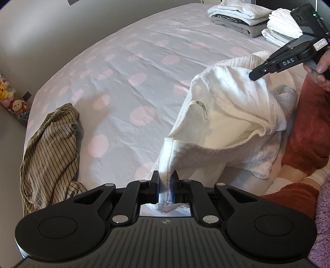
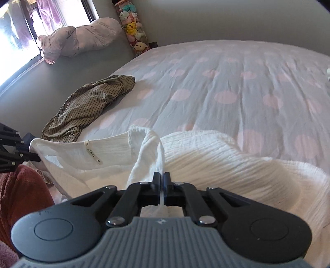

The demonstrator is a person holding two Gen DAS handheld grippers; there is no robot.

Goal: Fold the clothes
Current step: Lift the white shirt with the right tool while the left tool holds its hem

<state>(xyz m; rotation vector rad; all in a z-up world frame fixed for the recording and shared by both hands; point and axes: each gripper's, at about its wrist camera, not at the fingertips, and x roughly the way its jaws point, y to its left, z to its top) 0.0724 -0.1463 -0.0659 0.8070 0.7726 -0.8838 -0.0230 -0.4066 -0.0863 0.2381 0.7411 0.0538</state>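
Observation:
A white crinkled garment (image 1: 226,115) with a small neck label hangs between both grippers above the bed's near edge. My left gripper (image 1: 166,179) is shut on one edge of it. My right gripper (image 2: 162,178) is shut on another fold of the same white garment (image 2: 206,152). In the left wrist view the right gripper (image 1: 255,75) shows at the upper right, its tip on the cloth. In the right wrist view the left gripper (image 2: 35,157) shows at the far left, holding the garment's corner.
A striped olive garment (image 1: 49,148) lies crumpled at the bed's left edge, also in the right wrist view (image 2: 92,103). Folded stacks (image 1: 237,18) sit at the far corner. The bedspread (image 2: 226,82) is grey with pink dots. The person's rust-red trousers (image 1: 309,127) are at right.

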